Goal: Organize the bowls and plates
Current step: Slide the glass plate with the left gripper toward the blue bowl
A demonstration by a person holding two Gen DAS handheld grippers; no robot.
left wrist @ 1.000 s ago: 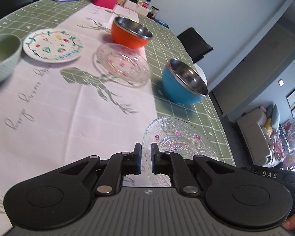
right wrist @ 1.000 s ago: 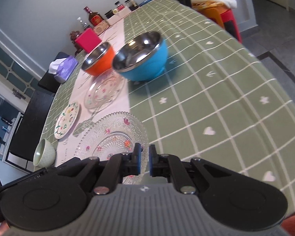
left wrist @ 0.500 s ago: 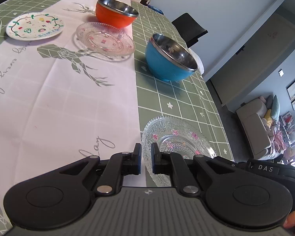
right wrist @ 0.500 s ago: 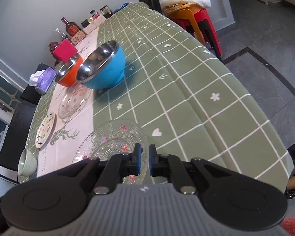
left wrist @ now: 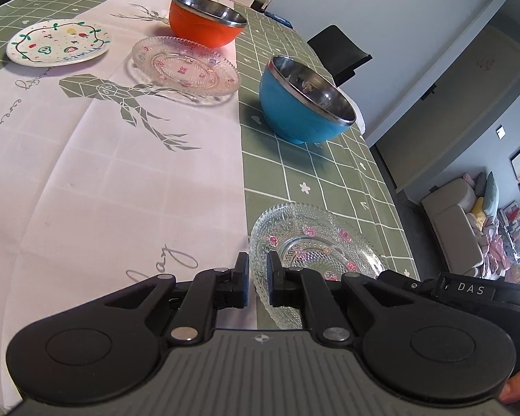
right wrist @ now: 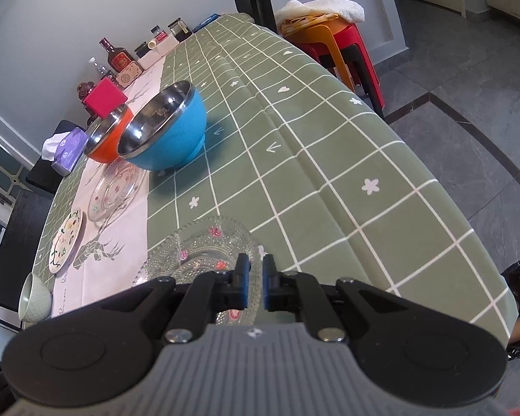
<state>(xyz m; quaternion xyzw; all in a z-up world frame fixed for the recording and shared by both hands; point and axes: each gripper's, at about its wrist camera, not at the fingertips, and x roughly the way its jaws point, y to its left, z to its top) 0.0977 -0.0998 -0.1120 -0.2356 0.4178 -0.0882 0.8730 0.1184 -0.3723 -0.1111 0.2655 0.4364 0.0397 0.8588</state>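
A clear glass plate with pink flowers (left wrist: 315,242) lies near the table's front edge; both grippers hold its rim. My left gripper (left wrist: 257,279) is shut on its left rim. My right gripper (right wrist: 255,282) is shut on its right rim (right wrist: 204,246). A second glass plate (left wrist: 185,66) lies further back on the white runner. A blue bowl (left wrist: 305,100) and an orange bowl (left wrist: 204,22) stand behind. A painted white plate (left wrist: 59,46) lies at the left, with a pale green bowl (right wrist: 34,298) near it.
A pink box (right wrist: 104,101), a purple tissue pack (right wrist: 67,147), bottles and jars (right wrist: 119,59) line the table's far end. Stacked orange and red stools (right wrist: 339,45) and a black chair (left wrist: 339,52) stand beside the table. The table's right edge (right wrist: 433,215) drops to the floor.
Both grippers stay shut on the near glass plate. Both views have shifted, with the bowls and far plates now lower and nearer in the frames.
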